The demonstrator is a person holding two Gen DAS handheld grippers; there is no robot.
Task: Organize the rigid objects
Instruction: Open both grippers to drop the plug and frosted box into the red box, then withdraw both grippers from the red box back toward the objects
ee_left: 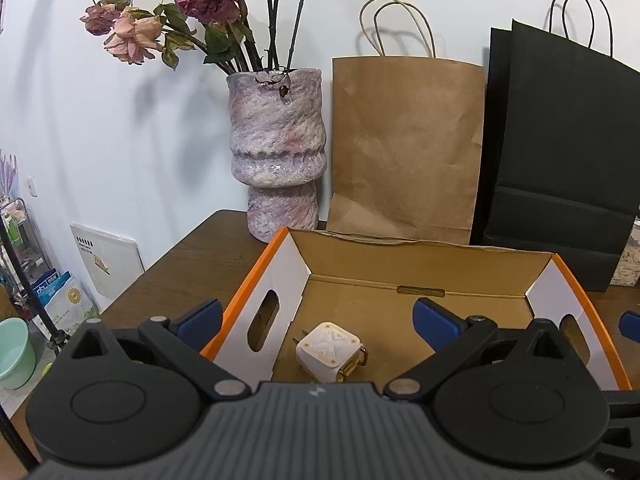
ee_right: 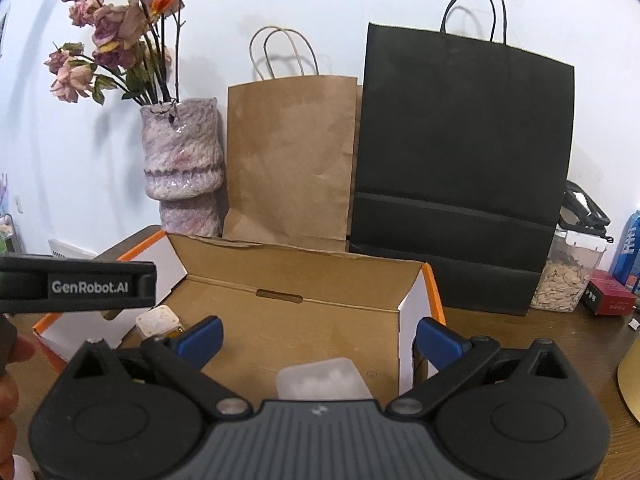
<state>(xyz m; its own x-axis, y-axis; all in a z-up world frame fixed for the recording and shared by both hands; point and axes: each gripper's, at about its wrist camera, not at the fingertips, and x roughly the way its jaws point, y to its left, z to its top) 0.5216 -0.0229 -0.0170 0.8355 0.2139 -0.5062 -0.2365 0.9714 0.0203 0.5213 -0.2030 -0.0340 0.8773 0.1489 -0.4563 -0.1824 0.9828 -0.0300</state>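
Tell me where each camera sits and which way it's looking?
Left wrist view: sits on the left gripper, looking forward and slightly down into the cardboard box at the white charger; its own open blue fingers show.
Right wrist view: sits on the right gripper, looking into the same box over a translucent case; its open fingers, the left gripper's side and a person's hand show.
Both share: box, charger, vase, brown bag, black bag.
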